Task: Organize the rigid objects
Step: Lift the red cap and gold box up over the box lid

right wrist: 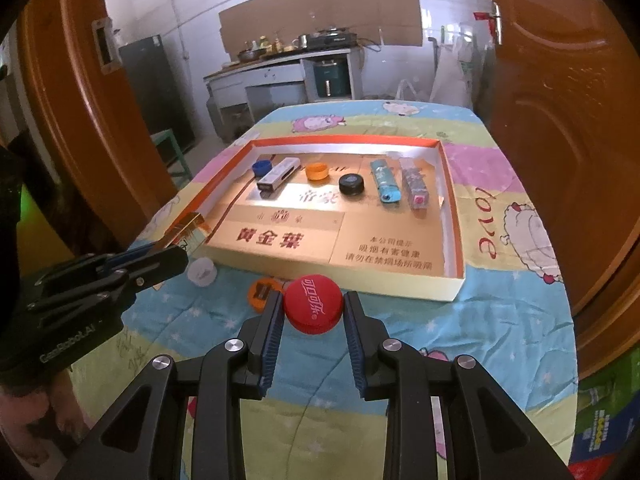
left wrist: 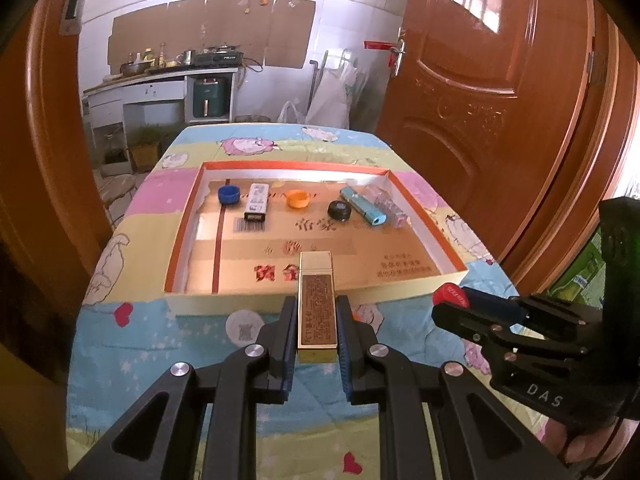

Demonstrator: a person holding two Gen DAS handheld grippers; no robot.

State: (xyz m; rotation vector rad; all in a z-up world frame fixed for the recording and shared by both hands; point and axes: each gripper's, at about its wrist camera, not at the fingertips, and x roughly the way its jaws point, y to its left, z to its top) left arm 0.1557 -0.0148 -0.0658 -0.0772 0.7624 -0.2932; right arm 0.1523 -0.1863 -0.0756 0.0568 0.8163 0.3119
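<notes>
**Two small things held above the cloth, tray ahead**

We had the left gripper (left wrist: 316,332) clamped on a gold box (left wrist: 315,304), the pads pressing its long narrow sides, its far end reaching over the near wall of the tray (left wrist: 180,248). The right gripper (right wrist: 313,320) was closed on a red cap (right wrist: 313,309), pinched across its rim, just short of that same wall.

We judged both things light and stiff. The box looked like thin card, so a hard squeeze might dent it; a hold at mid-length across the narrow sides suited it. The cap's ribbed edge gave the pads purchase, though a round thing held at two points could twist out.

In the tray's far row lay a blue cap (left wrist: 229,194), a white lighter (left wrist: 256,203), an orange cap (left wrist: 297,199), a black cap (left wrist: 340,210), a blue lighter (left wrist: 364,206) and a clear lighter (left wrist: 386,205). The near half was bare. On the cloth (right wrist: 440,344) a white cap (right wrist: 203,271) and an orange lid (right wrist: 260,292) waited near the right gripper. We thought the near wall was the one obstacle, and the two grippers sat close together
</notes>
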